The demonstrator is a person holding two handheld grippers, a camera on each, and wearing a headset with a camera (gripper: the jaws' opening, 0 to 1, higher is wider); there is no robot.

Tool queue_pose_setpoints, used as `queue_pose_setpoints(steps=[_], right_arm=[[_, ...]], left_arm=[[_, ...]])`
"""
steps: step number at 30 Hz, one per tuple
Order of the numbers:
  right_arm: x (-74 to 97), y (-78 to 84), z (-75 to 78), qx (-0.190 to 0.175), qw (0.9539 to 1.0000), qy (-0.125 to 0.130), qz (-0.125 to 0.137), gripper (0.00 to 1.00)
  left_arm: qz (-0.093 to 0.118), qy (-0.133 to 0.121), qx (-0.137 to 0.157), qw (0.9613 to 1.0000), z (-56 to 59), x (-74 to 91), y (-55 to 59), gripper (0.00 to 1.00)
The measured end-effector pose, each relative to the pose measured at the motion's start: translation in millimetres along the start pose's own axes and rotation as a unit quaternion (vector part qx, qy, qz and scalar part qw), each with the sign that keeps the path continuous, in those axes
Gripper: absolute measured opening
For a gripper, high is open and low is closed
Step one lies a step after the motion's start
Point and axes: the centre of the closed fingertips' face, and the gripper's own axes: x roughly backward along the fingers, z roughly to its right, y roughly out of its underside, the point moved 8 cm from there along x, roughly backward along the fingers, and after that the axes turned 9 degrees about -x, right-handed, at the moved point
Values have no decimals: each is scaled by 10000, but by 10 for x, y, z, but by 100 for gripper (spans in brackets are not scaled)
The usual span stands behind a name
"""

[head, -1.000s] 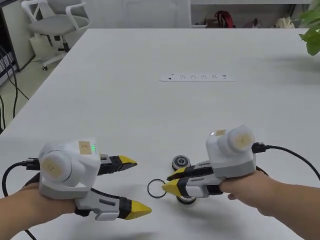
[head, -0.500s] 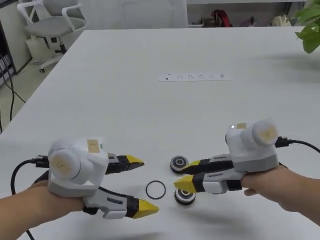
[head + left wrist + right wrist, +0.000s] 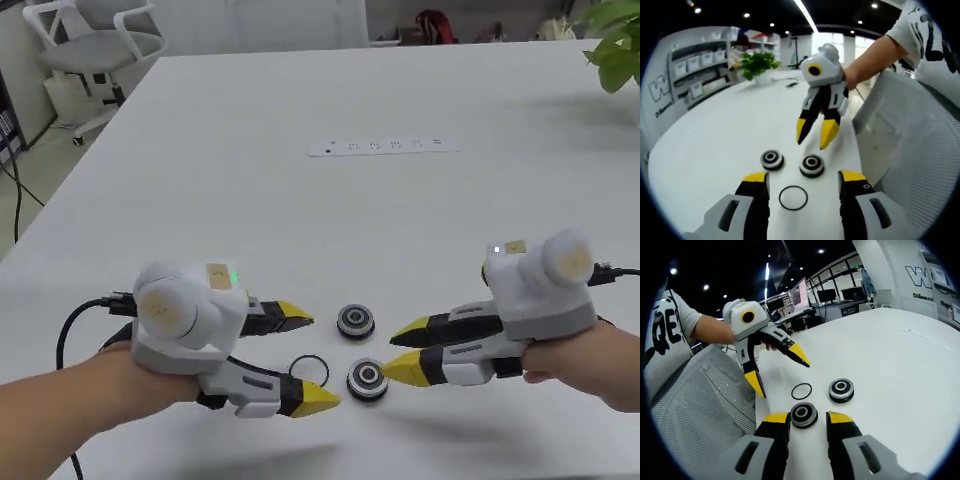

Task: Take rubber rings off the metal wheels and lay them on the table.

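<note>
Two small metal wheels with dark rims lie flat on the white table [image 3: 250,150]: the far wheel [image 3: 355,321] and the near wheel [image 3: 366,380]. A thin black rubber ring [image 3: 310,357] lies loose on the table left of them. My left gripper [image 3: 312,360] is open with its jaws on either side of the ring [image 3: 780,198], above it. My right gripper [image 3: 395,350] is open, its tips just right of the near wheel [image 3: 804,415], which sits at its jaw tips. Neither holds anything. In the left gripper view the right gripper [image 3: 815,135] hovers beyond both wheels [image 3: 772,160] [image 3: 812,166].
A white power strip [image 3: 372,147] lies flat at mid-table. An office chair [image 3: 90,40] stands beyond the far left corner, and plant leaves [image 3: 615,45] hang in at the far right. A cable [image 3: 75,330] trails from the left gripper.
The right gripper has drawn back to the right and opened, leaving the ring lying on the table. The left gripper has moved right, over the ring.
</note>
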Motion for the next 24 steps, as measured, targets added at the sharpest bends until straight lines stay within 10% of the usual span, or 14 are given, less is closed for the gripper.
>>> queue_pose_setpoints(steps=[24], right_arm=[[-183, 177, -25, 525, 9978, 26, -415, 19]], left_arm=[[-162, 318, 43, 9994, 67, -352, -58, 33]])
